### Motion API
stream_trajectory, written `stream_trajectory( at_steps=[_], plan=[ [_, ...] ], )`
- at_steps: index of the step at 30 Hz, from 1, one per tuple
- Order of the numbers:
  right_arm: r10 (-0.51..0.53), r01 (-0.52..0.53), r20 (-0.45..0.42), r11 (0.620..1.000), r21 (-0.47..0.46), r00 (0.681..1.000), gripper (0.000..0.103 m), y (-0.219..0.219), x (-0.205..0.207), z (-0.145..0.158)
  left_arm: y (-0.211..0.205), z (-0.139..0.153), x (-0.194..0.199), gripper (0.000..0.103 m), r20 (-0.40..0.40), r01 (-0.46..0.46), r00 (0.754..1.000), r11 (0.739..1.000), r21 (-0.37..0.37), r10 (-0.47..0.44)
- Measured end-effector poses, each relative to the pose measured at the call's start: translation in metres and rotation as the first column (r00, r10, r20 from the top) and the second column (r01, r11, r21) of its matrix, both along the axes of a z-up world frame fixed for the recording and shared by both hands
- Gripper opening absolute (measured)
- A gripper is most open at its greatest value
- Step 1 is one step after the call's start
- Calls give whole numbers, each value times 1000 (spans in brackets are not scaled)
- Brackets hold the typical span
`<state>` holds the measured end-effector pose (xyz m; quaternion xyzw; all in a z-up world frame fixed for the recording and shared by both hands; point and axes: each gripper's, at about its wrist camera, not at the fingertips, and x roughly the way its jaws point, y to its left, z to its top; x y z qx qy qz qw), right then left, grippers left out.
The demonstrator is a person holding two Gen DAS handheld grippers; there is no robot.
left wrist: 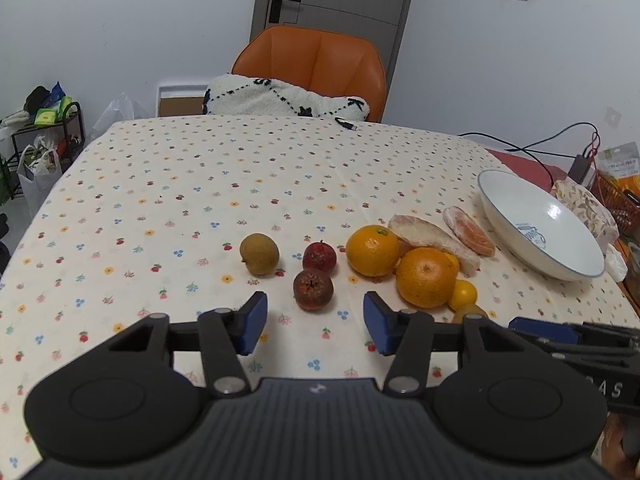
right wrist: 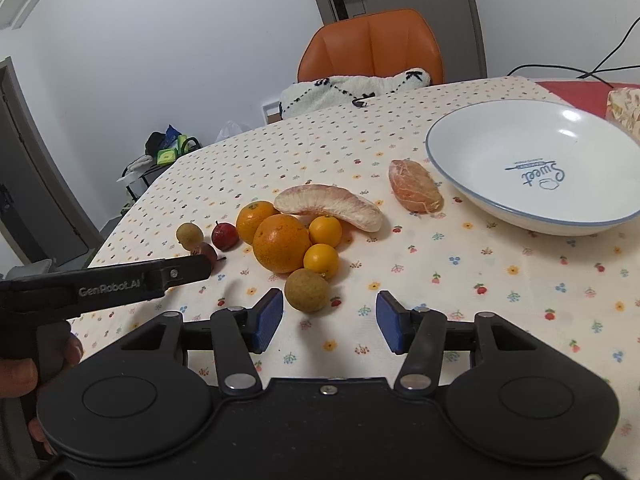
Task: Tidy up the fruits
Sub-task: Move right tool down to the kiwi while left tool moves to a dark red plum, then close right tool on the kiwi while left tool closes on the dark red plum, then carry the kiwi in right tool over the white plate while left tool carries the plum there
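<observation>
Fruits lie in a cluster on the flowered tablecloth (left wrist: 160, 184). My left gripper (left wrist: 315, 323) is open, just short of a dark red fruit (left wrist: 313, 289); a second red fruit (left wrist: 319, 255) and a brown longan (left wrist: 259, 253) lie beyond. Two oranges (left wrist: 373, 250) (left wrist: 426, 277), small yellow kumquats (left wrist: 463, 294) and two peeled pomelo pieces (left wrist: 434, 242) (left wrist: 469, 230) lie to the right. My right gripper (right wrist: 330, 322) is open, right behind another brown longan (right wrist: 307, 289). A white bowl (right wrist: 480, 152) stands empty at the right.
An orange chair (left wrist: 316, 64) with a white cushion (left wrist: 280, 98) stands at the table's far side. Cables (left wrist: 532, 148), a basket and packets crowd the right edge. A shelf (left wrist: 44, 128) and bags stand on the floor at left. A hand (right wrist: 20, 376) holds the left gripper.
</observation>
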<state>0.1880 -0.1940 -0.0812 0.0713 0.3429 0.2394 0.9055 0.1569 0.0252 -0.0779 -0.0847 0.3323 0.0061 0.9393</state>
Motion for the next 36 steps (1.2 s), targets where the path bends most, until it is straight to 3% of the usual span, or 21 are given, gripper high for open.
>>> stream_trajectory(
  at_steps=[6,9,10,11,18,36],
  plan=[
    [-2,2,1,1000,12,1000,46,7,4,0,3,-6,12,45,-13,-4,1000,1000,-3,4],
    [14,-14,3,1000,12,1000,42,12,5,-1,5,-8,16,35,-8,-7,1000,1000,-13,7],
    [18,-18,3,1000,12,1000,32,13,5,-1,6,-9,17,25,-9,-11,1000,1000,-26,10],
    [23,-23,-4,1000,16,1000,26,13,5,-2,8,-9,18,22,-12,-14,1000,999,-47,13],
    [3,-3,-1,999,45,1000,25,4,0,0,1,-4,13,22,5,16,1000,997,-78,-15],
    [-94,89,50,992,86,994,25,-43,-20,13,-56,19,0,22,65,129,990,989,-68,-125]
  ],
)
